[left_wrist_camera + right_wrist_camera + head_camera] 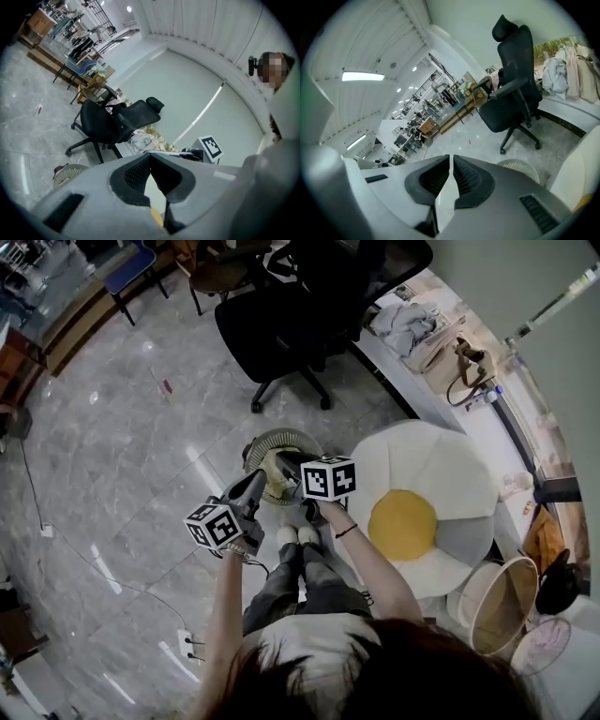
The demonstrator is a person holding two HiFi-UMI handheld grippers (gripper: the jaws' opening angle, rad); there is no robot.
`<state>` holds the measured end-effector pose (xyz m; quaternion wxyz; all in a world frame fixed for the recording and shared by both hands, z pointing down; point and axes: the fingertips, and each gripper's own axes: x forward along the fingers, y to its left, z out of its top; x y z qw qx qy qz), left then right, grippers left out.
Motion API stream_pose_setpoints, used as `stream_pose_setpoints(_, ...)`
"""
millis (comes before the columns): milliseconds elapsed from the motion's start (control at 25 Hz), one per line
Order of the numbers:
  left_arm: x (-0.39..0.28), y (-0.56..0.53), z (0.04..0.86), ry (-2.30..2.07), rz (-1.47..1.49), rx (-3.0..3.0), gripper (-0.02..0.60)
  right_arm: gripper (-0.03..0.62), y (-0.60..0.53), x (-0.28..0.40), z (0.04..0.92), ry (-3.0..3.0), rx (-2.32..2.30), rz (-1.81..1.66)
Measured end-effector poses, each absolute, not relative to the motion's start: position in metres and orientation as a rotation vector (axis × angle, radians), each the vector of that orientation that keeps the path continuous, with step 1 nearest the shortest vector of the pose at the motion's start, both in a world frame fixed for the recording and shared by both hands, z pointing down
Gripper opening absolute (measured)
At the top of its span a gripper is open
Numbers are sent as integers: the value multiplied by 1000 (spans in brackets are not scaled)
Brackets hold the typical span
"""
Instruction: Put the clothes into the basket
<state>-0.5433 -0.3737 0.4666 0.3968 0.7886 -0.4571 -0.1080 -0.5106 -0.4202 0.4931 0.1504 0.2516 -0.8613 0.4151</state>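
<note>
A round slatted basket point(255, 448) stands on the floor in front of the person's feet, with a pale yellowish cloth point(274, 486) lying in it. Both grippers hover just above it. My left gripper point(255, 482) comes in from the lower left, and its pads meet at the tips with nothing between them point(150, 157). My right gripper point(281, 463) reaches over the basket from the right; its pads point(451, 159) stand almost together with only a thin slit and no cloth in it. The basket point(518, 168) also shows below the right jaws. More clothes point(403, 324) are heaped on the desk.
A black office chair point(300, 306) stands just beyond the basket. A white and yellow flower-shaped cushion point(422, 512) lies at the right, and a beige bin point(502, 601) is behind it. A power strip point(187, 645) and its cable lie on the floor at the left.
</note>
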Motion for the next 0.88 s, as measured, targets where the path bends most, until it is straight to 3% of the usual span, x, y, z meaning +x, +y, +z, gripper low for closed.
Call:
stream_pose_setpoints(360, -538, -377, 423, -1244, -280, 2115, 11, 17, -415, -512, 432, -2685, 674, 1021)
stream_pose_setpoints(880, -541, -377, 407, -1324, -204, 2205, 11, 8, -402, -512, 408, -2765, 681, 853)
